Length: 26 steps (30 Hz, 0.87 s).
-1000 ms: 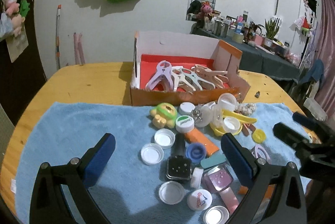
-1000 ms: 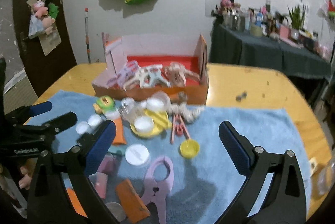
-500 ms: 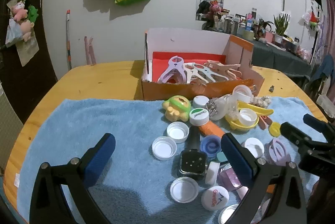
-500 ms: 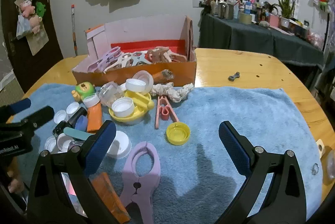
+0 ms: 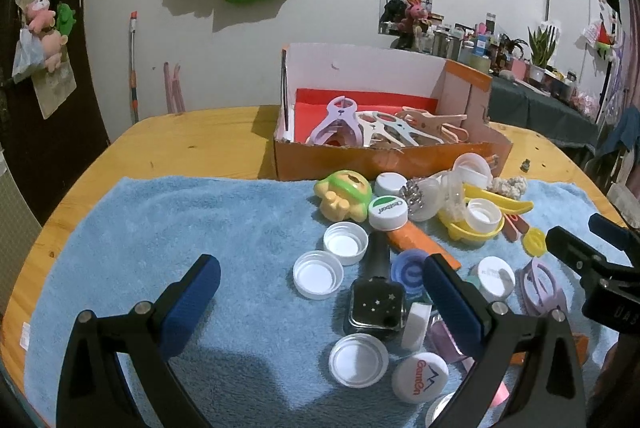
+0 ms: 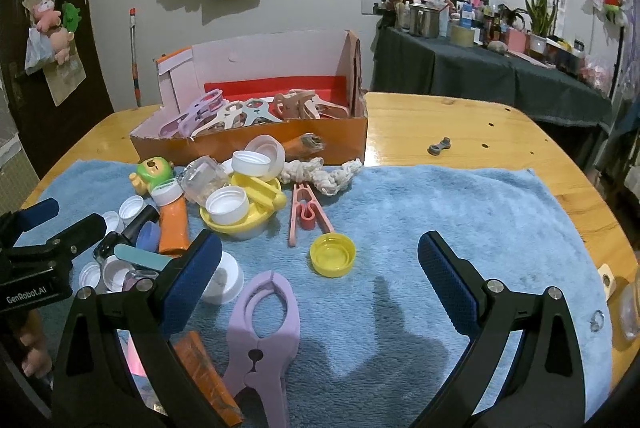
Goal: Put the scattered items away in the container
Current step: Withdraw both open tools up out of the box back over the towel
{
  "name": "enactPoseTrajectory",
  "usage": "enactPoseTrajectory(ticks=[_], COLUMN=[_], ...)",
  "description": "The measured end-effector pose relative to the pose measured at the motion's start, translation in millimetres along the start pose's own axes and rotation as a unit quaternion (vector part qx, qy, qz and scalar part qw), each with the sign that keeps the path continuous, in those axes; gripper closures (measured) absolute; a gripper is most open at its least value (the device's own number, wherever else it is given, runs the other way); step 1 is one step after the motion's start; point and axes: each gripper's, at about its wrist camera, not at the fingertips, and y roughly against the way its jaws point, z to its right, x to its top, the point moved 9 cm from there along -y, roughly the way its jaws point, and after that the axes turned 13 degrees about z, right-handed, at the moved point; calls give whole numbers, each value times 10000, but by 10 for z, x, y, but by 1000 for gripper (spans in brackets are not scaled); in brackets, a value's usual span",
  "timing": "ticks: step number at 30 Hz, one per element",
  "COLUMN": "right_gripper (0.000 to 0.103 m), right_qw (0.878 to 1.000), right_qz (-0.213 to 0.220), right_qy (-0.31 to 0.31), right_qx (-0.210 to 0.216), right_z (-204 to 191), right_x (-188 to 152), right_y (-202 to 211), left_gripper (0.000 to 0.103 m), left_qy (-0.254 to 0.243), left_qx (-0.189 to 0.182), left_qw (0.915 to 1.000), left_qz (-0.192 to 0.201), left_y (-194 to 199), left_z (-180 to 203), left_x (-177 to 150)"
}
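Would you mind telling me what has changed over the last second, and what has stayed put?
The right gripper rose and drew back from the clutter, tilting so the lilac clip now lies near its left finger. The left gripper shifted slightly left and back. Both are open and empty; nothing was gripped or released. The caps, toys and clips on the towel and in the box did not move.

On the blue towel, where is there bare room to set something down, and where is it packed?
Bare: the towel's left part, left of the white caps, and its right part beyond the yellow cap. Packed: the middle, from the box front to the purple clip.
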Motion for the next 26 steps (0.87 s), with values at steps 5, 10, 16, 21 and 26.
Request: enactPoseTrajectory(ticks=[5,10,16,21,26], right_gripper=[3,3,3,3,3], right_qw=[10000,10000,9989,9996,9998], right_qz=[-38,-75,-432,-250,-206], right_qy=[-7,-43,-82,148,86], right_qx=[-8,-5,158,44,-7], right_z=[1,14,-40,-94,-68], right_x=[-5,-13,-213,-172,-165], right_y=[-17,-28,-97,-37,-26], left_gripper=[0,0,0,0,0], left_qy=[-116,-208,-229,-235,-235], left_qx=[26,48,49,59,65], left_qw=[9999,9997,9997,9997,9997], left_qz=[43,71,58,61,44], left_y=[10,20,20,19,20], left_z=[27,54,65,64,61], left_x=[1,7,6,15,13])
